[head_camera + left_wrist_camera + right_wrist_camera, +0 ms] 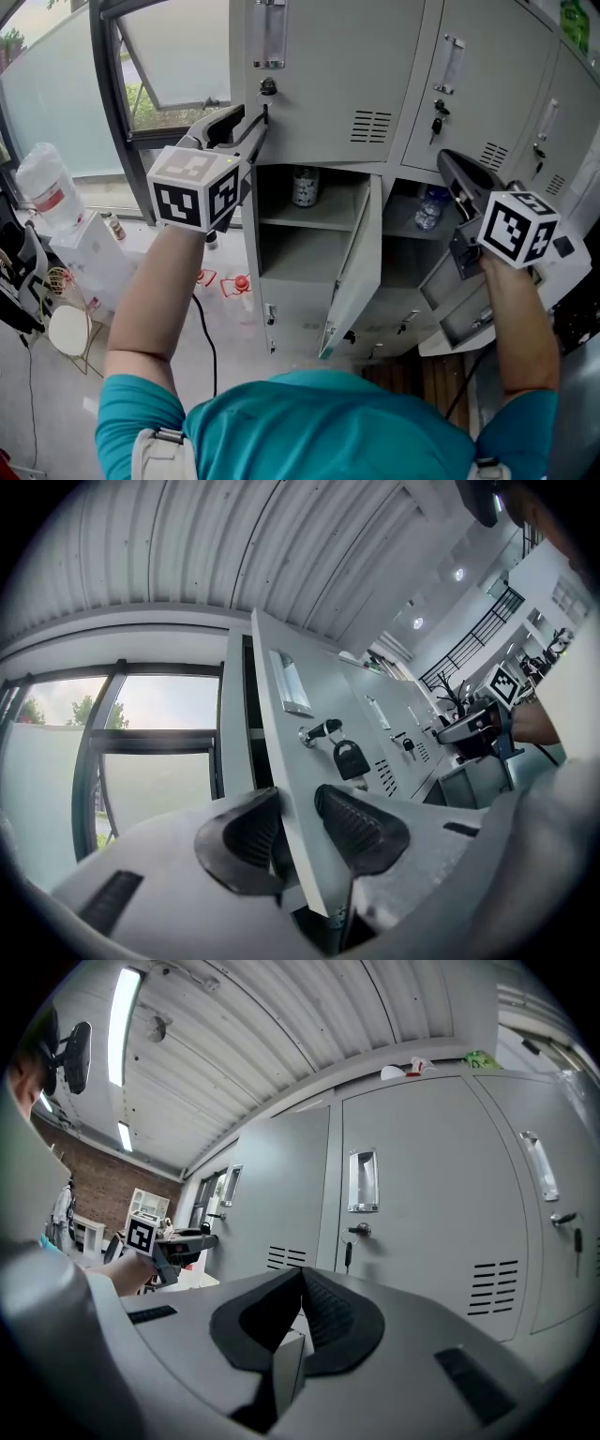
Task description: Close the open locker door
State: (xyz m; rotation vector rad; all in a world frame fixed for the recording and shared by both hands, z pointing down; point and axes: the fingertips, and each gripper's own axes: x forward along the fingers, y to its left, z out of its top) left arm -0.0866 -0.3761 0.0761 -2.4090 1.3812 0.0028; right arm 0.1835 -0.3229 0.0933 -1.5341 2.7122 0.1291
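Note:
The upper left locker door stands almost flush with its frame, and a key with a black fob hangs from its lock. My left gripper is at that door's left edge. Its jaws straddle the edge and the pads stand off it, so it is open. Below, a lower locker door hangs open toward me. My right gripper is at the lower right locker and is shut on the thin edge of a grey door panel.
A jar sits on the shelf of the open lower left locker and a water bottle in the lower right one. A window frame, a big plastic bottle and a white stool are at the left, with a black cable on the floor.

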